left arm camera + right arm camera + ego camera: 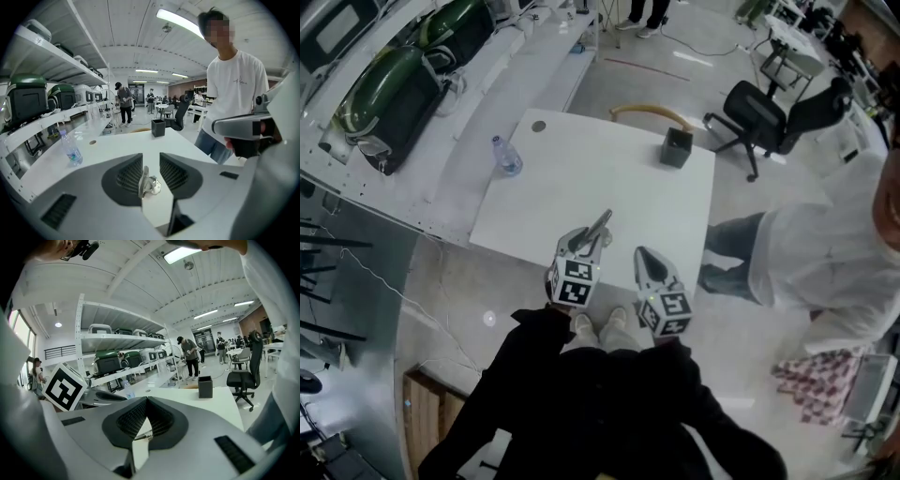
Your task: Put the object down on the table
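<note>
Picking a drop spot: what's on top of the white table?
A water bottle at the left edge and a black box at the far right. The left gripper and right gripper hide part of the near edge.

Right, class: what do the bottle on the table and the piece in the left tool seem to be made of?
Bottle: probably clear plastic, glossy; you can see through it. Piece: likely bare metal, silvery and shiny, catching highlights along its thin edge.

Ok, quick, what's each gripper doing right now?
Left gripper: closed on a metal object.
Right gripper: closed, nothing visibly held.
</note>
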`<state>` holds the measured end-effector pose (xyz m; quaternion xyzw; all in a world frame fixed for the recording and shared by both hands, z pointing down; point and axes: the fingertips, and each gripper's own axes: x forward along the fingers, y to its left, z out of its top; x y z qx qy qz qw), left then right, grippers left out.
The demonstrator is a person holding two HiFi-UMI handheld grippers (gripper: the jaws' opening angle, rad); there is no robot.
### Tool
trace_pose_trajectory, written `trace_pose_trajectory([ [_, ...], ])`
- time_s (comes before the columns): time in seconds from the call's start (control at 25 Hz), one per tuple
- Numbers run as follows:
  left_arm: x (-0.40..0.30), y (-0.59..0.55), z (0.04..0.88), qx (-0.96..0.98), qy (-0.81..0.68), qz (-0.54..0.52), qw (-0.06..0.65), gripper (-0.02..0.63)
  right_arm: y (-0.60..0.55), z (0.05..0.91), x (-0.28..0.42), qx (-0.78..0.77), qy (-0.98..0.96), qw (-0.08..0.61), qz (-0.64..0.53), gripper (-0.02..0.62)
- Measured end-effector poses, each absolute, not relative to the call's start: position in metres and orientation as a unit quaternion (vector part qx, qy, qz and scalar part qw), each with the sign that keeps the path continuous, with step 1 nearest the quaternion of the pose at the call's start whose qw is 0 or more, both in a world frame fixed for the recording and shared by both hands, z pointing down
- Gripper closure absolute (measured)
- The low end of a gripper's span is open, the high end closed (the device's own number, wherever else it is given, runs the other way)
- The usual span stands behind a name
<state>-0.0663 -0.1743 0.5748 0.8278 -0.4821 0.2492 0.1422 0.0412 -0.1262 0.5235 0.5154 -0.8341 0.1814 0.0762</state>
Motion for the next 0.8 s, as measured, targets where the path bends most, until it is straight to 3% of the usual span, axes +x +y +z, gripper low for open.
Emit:
trace_pose_trajectory([
  [0.4,-0.068,-0.163,0.525,0.832,-0.499,0.194,0.146,0.600,-0.128,0.500,0.039,0.514,-0.838,0.068,0.167,0.594],
  [0.8,-0.072,-0.157,0.492,0.837,-0.506,0.151,0.141,0.604,-0.134,0.481,0.035,0.515,-0.841,0.064,0.156,0.594],
])
